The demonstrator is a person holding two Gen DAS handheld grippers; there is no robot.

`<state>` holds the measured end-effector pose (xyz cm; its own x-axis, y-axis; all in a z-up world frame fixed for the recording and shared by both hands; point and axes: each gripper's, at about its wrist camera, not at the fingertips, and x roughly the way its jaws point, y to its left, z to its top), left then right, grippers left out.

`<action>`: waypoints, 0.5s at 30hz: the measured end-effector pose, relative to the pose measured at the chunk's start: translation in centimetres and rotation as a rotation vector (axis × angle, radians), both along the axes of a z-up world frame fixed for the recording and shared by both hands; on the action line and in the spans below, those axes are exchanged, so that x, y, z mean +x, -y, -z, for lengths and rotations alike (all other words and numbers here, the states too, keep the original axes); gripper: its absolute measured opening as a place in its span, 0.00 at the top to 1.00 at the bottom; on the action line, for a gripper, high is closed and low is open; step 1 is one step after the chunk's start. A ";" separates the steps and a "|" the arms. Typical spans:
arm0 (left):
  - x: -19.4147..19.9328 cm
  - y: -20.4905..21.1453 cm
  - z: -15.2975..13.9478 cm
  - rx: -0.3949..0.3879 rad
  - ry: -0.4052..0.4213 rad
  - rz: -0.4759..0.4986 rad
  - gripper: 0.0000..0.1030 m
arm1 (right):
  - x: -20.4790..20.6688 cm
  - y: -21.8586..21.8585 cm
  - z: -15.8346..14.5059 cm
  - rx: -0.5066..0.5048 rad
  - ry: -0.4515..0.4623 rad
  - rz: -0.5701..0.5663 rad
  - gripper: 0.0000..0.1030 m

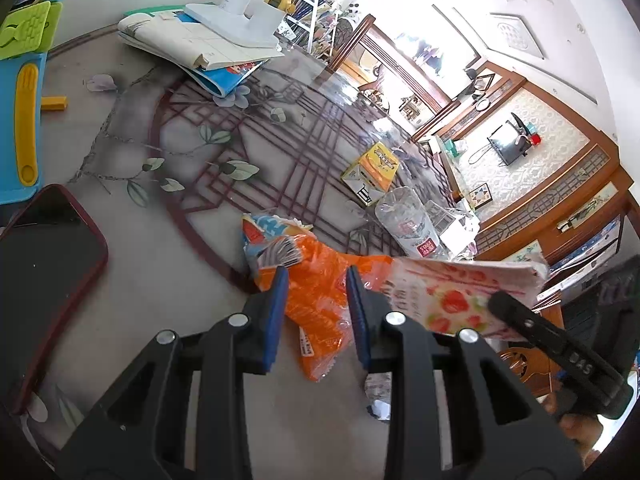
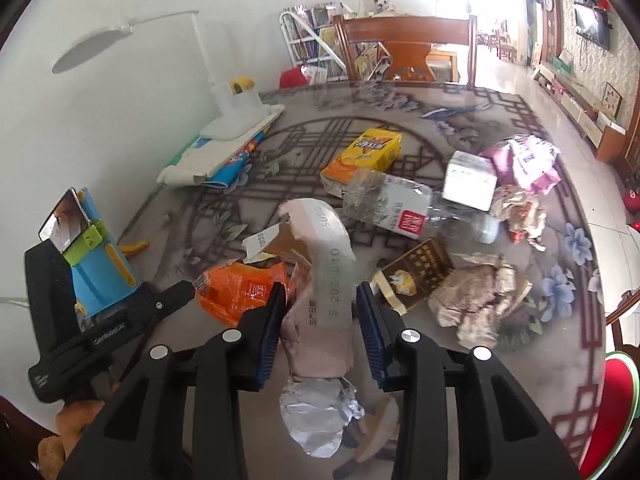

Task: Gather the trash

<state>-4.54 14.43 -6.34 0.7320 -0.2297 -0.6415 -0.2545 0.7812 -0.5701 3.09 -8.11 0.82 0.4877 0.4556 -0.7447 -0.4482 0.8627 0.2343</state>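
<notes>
Left tool (image 1: 316, 280) gripping orange wrapper (image 1: 316, 300) (crumpled), tabletop (image 1: 180, 240)

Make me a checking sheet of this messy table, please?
Surface: patterned round table, littered.
Job's things: orange plastic wrapper; pink snack packet; crushed clear bottle; yellow carton; crumpled papers; foil ball.
Clutter: red-cased phone, books, white lamp.
Grippers: left gripper clamps wrapper; right gripper pinches packet.
Cables: nothing seen.
Surroundings: wooden chair, wall television.
</notes>
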 end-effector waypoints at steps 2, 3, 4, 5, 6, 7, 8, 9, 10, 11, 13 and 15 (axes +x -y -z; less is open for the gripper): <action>0.1 0.1 0.0 0.004 -0.002 0.001 0.72 | -0.4 0.9 -0.3 0.010 0.004 0.009 0.66; 0.1 0.1 0.0 0.006 -0.003 0.001 0.73 | -0.6 1.5 -0.4 0.017 0.007 0.017 0.66; 0.1 0.2 0.0 0.010 -0.005 0.001 0.73 | -0.7 1.9 -0.6 0.023 0.009 0.024 0.66; 0.1 0.2 0.1 0.012 -0.007 0.001 0.73 | -0.8 2.2 -0.7 0.029 0.011 0.030 0.66; 0.1 0.3 0.1 0.014 -0.008 0.001 0.73 | -1.0 2.8 -1.0 0.039 0.015 0.038 0.66; 0.1 0.3 0.1 0.017 -0.009 0.001 0.73 | -1.1 3.1 -1.1 0.046 0.018 0.043 0.66; 0.1 0.3 0.0 0.020 -0.009 0.000 0.73 | -1.3 3.5 -1.4 0.055 0.023 0.049 0.66; 0.2 0.3 0.0 0.022 -0.009 -0.001 0.73 | -1.4 3.9 -1.5 0.061 0.027 0.054 0.66; 0.2 0.4 -0.1 0.025 -0.009 -0.001 0.73 | -1.5 4.4 -1.8 0.071 0.033 0.060 0.66; 0.1 0.5 -0.1 0.028 -0.008 -0.001 0.73 | -1.7 4.9 -2.1 0.081 0.038 0.066 0.66; 0.2 0.7 -0.2 0.034 -0.007 0.001 0.73 | -1.8 5.7 -2.5 0.102 0.046 0.076 0.66; 0.2 1.0 -0.4 0.044 -0.006 0.005 0.73 | -2.1 6.3 -2.9 0.121 0.055 0.087 0.66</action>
<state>-4.32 13.48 -5.94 0.7272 -0.2044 -0.6553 -0.2539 0.8069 -0.5334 1.02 -14.40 3.73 0.5677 0.4948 -0.6580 -0.3880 0.8657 0.3162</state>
